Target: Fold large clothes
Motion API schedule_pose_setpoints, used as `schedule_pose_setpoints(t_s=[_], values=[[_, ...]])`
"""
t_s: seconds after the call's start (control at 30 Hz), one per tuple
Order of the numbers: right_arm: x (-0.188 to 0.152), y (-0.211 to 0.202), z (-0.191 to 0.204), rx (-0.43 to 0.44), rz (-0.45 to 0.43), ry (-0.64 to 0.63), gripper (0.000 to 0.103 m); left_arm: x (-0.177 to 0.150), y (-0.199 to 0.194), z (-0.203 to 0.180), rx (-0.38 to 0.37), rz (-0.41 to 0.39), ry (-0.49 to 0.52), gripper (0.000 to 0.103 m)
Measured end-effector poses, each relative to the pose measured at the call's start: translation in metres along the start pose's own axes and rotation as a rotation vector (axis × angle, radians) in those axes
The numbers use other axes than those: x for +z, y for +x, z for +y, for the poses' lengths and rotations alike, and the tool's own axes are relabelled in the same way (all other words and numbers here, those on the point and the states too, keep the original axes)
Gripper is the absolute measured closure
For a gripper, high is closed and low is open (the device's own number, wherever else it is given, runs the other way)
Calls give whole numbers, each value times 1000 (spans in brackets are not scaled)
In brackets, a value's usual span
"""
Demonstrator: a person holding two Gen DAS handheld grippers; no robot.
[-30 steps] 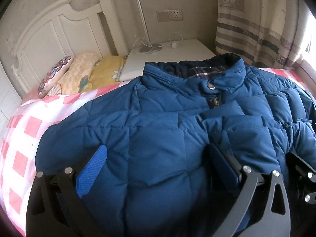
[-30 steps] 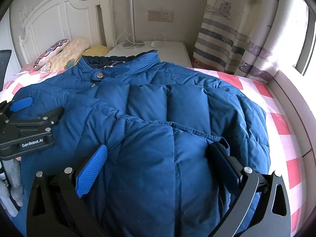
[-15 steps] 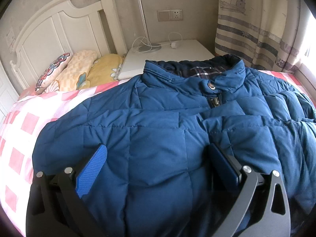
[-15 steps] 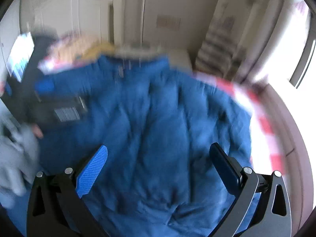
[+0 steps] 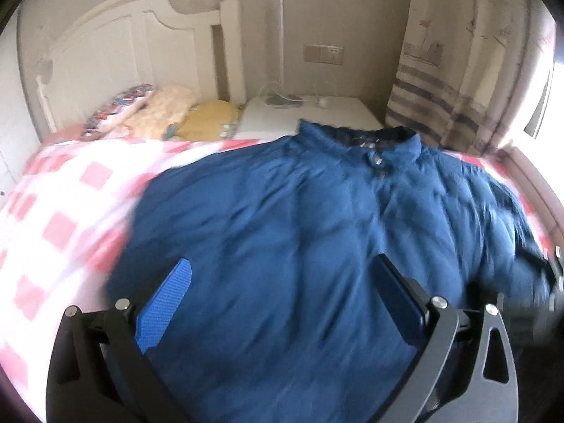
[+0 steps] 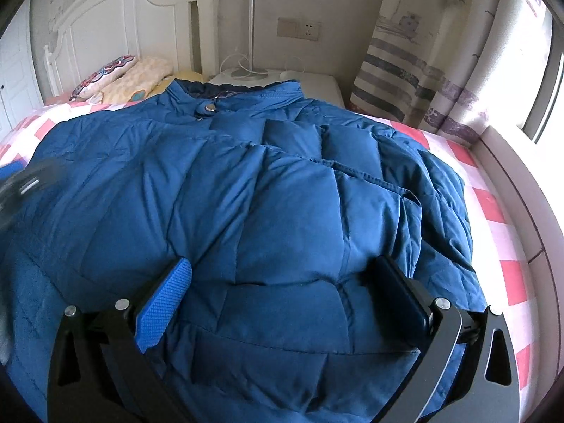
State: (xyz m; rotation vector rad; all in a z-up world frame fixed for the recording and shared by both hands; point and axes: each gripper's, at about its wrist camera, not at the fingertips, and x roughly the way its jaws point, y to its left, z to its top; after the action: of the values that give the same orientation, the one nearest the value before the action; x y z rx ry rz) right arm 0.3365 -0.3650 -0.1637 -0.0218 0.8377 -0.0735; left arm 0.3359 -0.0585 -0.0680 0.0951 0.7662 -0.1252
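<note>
A large blue quilted puffer jacket lies front up on the pink-and-white checked bed, collar toward the nightstand. Its sleeves are folded in over the body; one sleeve edge shows in the right wrist view. My left gripper is open and empty, hovering over the jacket's lower left part. My right gripper is open and empty above the jacket, over its lower right part. The left gripper's body shows blurred at the left edge of the right wrist view.
A white headboard and several pillows are at the far left. A white nightstand with a lamp pole and cables stands behind the collar. Striped curtains and a window ledge are on the right.
Both grippers have pulled back from the jacket and risen, so more of it and the bed shows. The left view is blurred from motion. Both stay open.
</note>
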Motion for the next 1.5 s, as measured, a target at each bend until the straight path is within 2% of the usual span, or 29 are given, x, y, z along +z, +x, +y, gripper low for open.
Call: schedule_pose_setpoints(t_s=[0.07,0.1,0.13,0.17,0.23,0.3,0.37,0.47,0.53,0.6,0.63,0.7,0.77,0.9,0.93,1.0,1.03,1.07,1.17,1.23,1.33,1.37,1.4,1.47,1.5], values=[[0,0,0,-2,0,-2,4,-21,5,7,63,57,54,2],[0,0,0,-4,-3,-4,4,-35,21,13,68,128,84,2],[0,0,0,-7,-1,-7,4,-38,29,19,17,181,58,2],[0,0,1,-12,-4,-10,4,-34,30,35,-50,203,-21,2],[0,-2,-1,4,6,-6,4,-31,30,45,-69,221,-69,2],[-4,-20,-6,25,24,38,4,-35,18,46,-40,215,-77,2],[-15,-50,-5,67,-19,67,4,-47,-8,42,-62,186,-48,2],[-45,-91,9,127,-27,2,4,-67,-40,38,-59,165,12,2],[-65,-92,23,141,29,-75,4,-84,-47,32,-57,180,82,2],[-91,-67,40,96,143,-167,4,-104,-40,24,-8,199,157,2],[-93,-69,37,106,114,-138,4,-106,-43,26,-16,186,140,2],[-94,-73,33,112,136,-101,4,-105,-43,30,-8,214,122,2],[-97,-86,30,98,143,-68,4,-108,-55,36,22,209,96,2],[-133,-123,43,200,108,-132,4,-126,-101,40,-68,141,103,2],[-144,-123,48,195,114,-158,4,-133,-106,37,-84,141,118,2],[-161,-125,50,170,57,-170,4,-157,-98,29,-59,188,189,2],[-163,-127,48,172,61,-163,4,-165,-95,28,-55,182,194,2],[-163,-129,48,169,80,-155,4,-168,-99,34,-68,154,156,2],[-165,-151,49,134,59,-122,4,-169,-105,44,-71,190,117,2],[-171,-164,49,171,21,-135,4,-174,-119,48,-51,175,118,2],[-204,-164,58,179,22,-178,4,-196,-141,44,-76,161,156,2],[-211,-165,58,178,-22,-170,4,-207,-141,41,-58,152,179,2],[-220,-167,55,184,-75,-136,4,-215,-143,40,-45,108,182,2],[-221,-170,55,177,-59,-115,4,-220,-146,39,-39,72,168,2],[-216,-172,58,165,-5,-123,4,-217,-147,37,-36,87,162,2]])
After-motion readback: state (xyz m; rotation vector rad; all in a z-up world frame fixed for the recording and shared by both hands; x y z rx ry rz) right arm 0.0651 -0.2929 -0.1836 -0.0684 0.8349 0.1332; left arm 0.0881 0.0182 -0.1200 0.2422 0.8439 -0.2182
